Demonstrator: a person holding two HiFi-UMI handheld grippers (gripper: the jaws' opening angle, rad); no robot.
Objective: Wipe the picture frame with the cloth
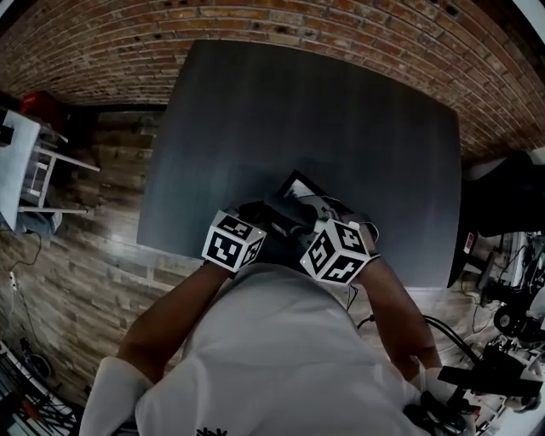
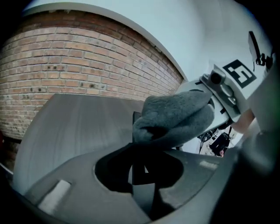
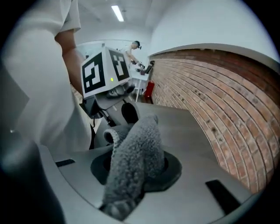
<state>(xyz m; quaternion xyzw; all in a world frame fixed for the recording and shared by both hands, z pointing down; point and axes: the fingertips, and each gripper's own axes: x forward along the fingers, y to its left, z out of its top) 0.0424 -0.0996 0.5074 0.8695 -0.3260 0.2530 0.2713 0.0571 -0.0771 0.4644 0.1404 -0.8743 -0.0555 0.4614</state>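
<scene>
Just above the dark grey table, near its front edge, a black picture frame is held tilted. My left gripper is shut on it. In the left gripper view the frame stands edge-on between the jaws of the left gripper. A fluffy grey cloth lies against the frame's top. My right gripper is shut on that cloth. In the right gripper view the cloth fills the jaws of the right gripper and droops over them. The left gripper's marker cube shows close behind.
A brick wall runs along the table's far side. A white side table stands at the left on the wood floor. A dark chair, cables and equipment crowd the right.
</scene>
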